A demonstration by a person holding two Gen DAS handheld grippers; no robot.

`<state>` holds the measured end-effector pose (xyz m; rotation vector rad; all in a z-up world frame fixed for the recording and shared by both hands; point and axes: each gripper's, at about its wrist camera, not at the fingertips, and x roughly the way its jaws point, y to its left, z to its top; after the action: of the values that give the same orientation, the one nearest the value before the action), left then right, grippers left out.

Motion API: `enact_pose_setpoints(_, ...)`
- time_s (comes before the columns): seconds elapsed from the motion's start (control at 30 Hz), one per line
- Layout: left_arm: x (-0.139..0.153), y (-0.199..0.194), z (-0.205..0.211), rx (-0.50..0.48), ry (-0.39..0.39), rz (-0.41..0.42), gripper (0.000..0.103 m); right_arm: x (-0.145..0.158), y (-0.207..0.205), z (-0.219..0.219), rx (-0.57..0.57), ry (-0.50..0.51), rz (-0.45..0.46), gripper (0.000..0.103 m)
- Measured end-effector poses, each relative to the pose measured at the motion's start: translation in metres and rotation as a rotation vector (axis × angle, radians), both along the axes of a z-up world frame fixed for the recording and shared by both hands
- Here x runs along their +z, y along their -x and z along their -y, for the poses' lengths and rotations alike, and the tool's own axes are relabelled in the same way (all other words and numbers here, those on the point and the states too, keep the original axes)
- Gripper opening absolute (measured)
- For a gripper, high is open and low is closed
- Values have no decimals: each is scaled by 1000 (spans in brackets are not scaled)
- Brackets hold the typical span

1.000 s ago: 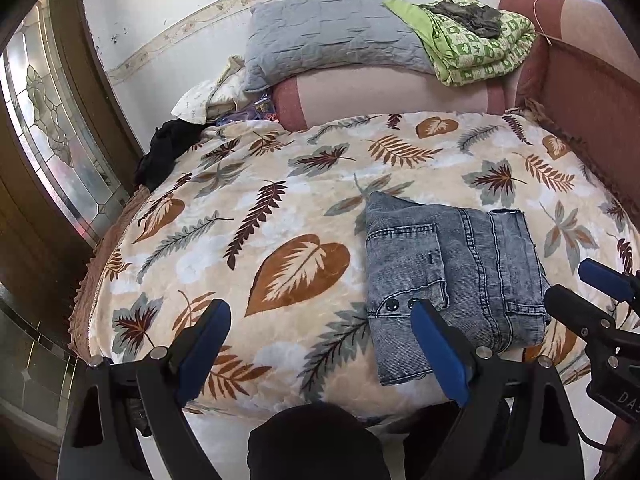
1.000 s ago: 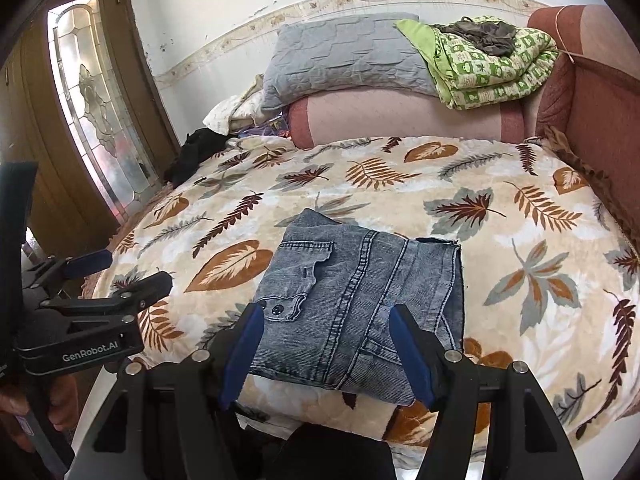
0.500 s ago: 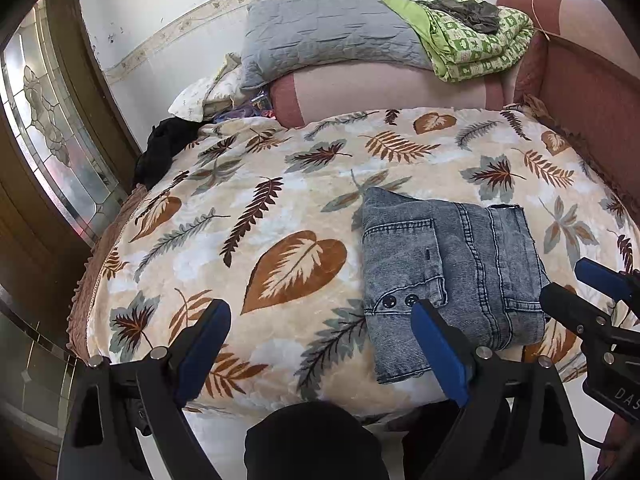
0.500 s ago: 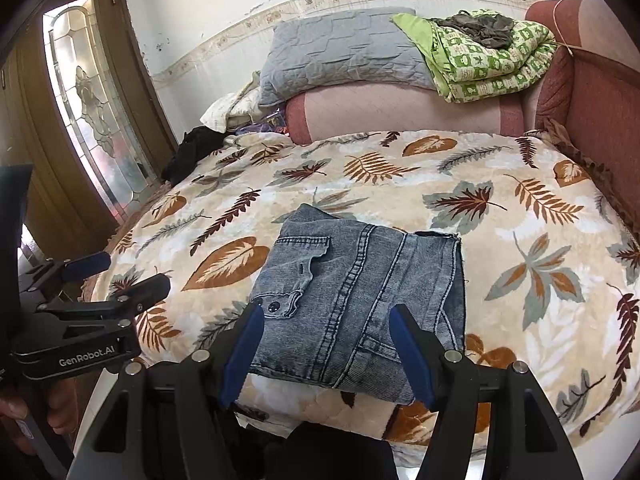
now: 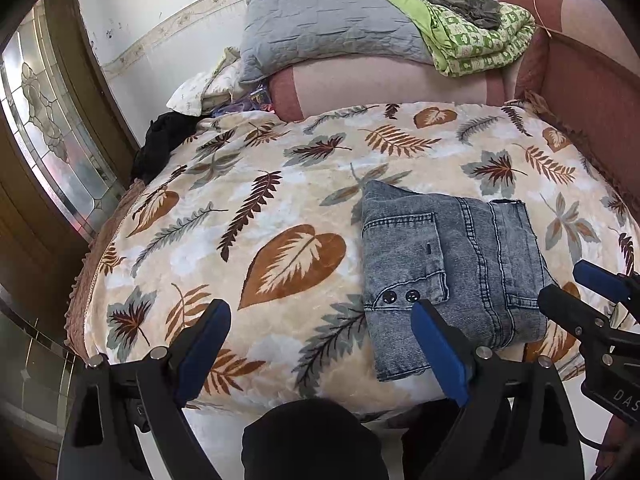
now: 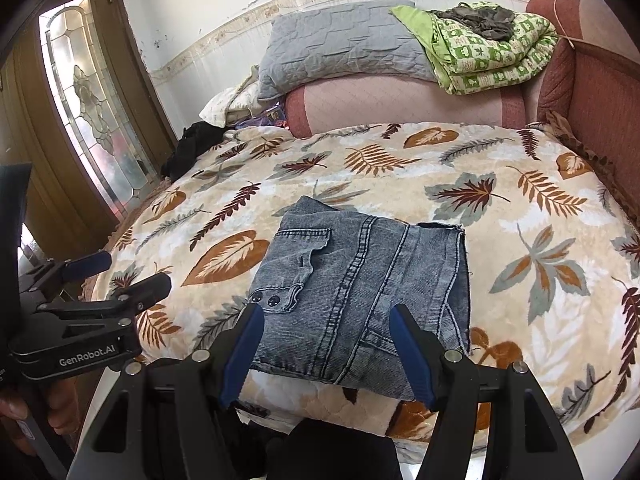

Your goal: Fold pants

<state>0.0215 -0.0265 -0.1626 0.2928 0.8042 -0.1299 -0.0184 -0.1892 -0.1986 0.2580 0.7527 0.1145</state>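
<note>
Left wrist view shows the folded denim pants (image 5: 452,276) lying as a flat rectangle on the leaf-print blanket (image 5: 280,208), close to the bed's near edge and right of centre. The left gripper (image 5: 320,354) hangs over that near edge with its blue-padded fingers spread wide and nothing between them; its right finger overlaps the pants' near-left corner in the picture, though contact cannot be told. A broad stretch of bare blanket lies to the left of the pants and beyond them, up to the pink bolster (image 5: 384,84) at the head. A padded red sofa arm (image 5: 592,96) closes off the right side, and a glazed wooden door (image 5: 44,136) stands at the left.

From the right wrist, the right gripper (image 6: 328,352) is also spread and empty, its two fingers framing the pants' (image 6: 360,292) near folded edge, which sits just inside the drop of the bed. The left gripper (image 6: 116,276) shows low at the left, off the bed's side.

Compared with a second ago, the pants lie unchanged, both claws remain spread, and both cameras sit slightly farther back, so the bed appears a little lower in view.
</note>
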Motion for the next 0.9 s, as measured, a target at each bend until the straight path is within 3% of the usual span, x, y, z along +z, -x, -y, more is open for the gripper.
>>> enact_pose_setpoints(0.9,-6,-5,-4,10,9,-17,92,-5,-4,-2,2,0,-22,69)
